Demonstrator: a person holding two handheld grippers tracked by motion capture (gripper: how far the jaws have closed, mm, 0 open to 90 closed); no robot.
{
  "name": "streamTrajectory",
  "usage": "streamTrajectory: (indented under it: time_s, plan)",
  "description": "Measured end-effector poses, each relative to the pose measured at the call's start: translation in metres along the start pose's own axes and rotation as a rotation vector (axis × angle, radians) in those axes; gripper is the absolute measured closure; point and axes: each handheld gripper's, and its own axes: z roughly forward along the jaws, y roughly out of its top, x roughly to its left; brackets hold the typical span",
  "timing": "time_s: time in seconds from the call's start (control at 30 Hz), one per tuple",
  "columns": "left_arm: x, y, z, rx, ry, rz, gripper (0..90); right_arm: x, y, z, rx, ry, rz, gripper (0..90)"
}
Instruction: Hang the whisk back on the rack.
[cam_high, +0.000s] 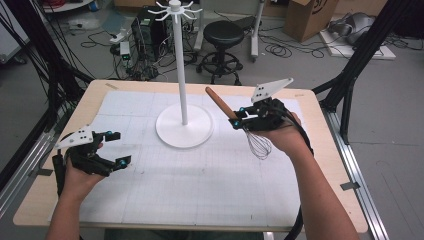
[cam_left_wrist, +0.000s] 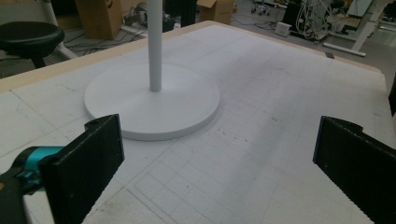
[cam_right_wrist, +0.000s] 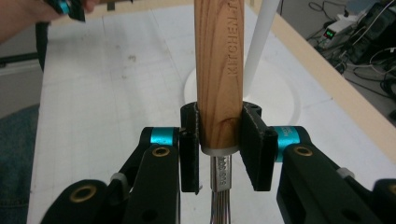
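Observation:
A whisk (cam_high: 235, 120) with a wooden handle (cam_right_wrist: 219, 70) and a wire head (cam_high: 260, 145) is held above the table, handle tilted up and to the left, wires hanging down. My right gripper (cam_high: 239, 121) (cam_right_wrist: 219, 140) is shut on the lower end of that handle, just right of the white stand's round base (cam_high: 184, 131). The stand's pole (cam_high: 179, 60) rises to a ring of hooks (cam_high: 175, 9). At the left of the table my left gripper (cam_high: 116, 148) (cam_left_wrist: 215, 168) is open, its jaws wide apart with nothing between them, facing the stand's base (cam_left_wrist: 152, 100).
A white gridded mat (cam_high: 200, 175) covers the wooden table (cam_high: 320, 150). Behind the table stand a black stool (cam_high: 223, 37), cables, a computer case (cam_high: 145, 35) and a cardboard box (cam_high: 310, 17). Black frame legs (cam_high: 360, 55) flank the table.

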Motion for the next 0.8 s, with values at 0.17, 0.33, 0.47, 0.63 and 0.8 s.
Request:
streamTrajectory:
  time_s: [0.17,0.33,0.47,0.63,0.8]
  plan:
    - [0.000,0.000,0.000,-0.001,-0.001,0.001,2.5,-0.005,0.019,-0.008,-0.027,-0.009,-0.009,71.0]
    - [0.000,0.000,0.000,-0.001,-0.001,0.001,2.4,-0.014,0.041,-0.018,-0.065,-0.020,-0.012,71.0]
    - [0.000,0.000,0.000,-0.002,-0.001,0.001,2.5,-0.021,0.057,-0.023,-0.096,-0.030,-0.014,71.0]
    - [0.000,0.000,-0.001,-0.002,-0.002,0.001,2.5,-0.030,0.071,-0.026,-0.122,-0.041,-0.003,71.0]
    - [0.000,0.000,-0.001,-0.006,-0.002,0.001,2.5,-0.040,0.081,-0.029,-0.134,-0.060,0.015,71.0]
